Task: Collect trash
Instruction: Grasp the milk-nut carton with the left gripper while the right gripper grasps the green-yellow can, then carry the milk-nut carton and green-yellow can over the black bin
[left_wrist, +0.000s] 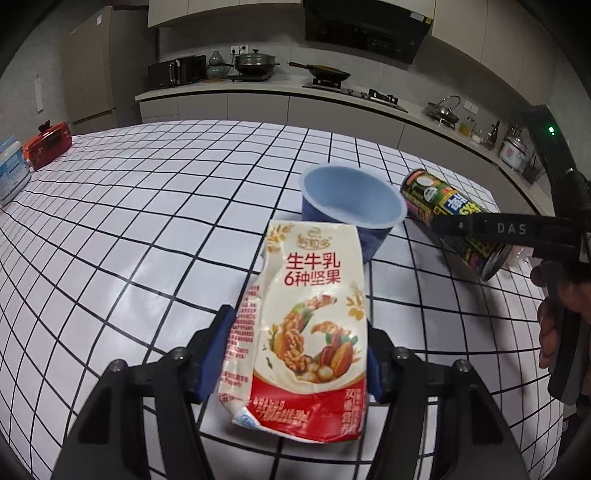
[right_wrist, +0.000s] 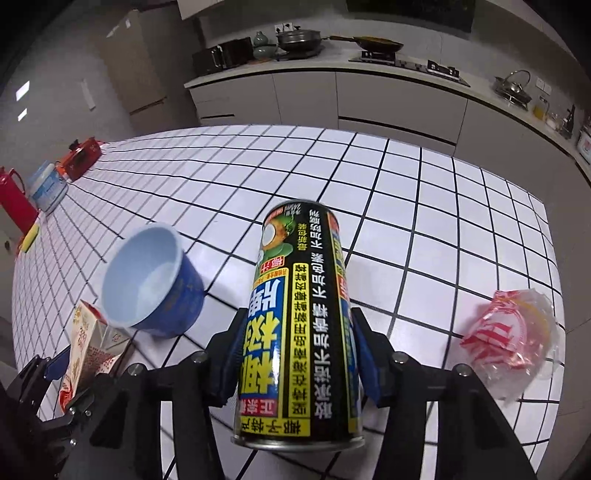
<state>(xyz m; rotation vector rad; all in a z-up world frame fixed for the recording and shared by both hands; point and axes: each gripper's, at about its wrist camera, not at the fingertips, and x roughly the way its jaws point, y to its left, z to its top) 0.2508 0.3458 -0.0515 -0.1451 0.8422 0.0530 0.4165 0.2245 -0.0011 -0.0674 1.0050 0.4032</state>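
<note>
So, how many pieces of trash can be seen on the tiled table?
4: milk carton in the left tongs, can in the right tongs, blue cup between them, crumpled wrapper at right.

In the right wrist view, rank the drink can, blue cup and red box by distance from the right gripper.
1. Drink can, between the right gripper's fingers.
2. Blue cup, to the left.
3. Red box, far left table edge.

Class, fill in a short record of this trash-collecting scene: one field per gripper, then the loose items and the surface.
left gripper: shut on milk carton
right gripper: shut on drink can
blue cup: upright, empty, not held
red-and-clear wrapper: crumpled, lying apart from the can
table: white tiles, dark grid lines
</note>
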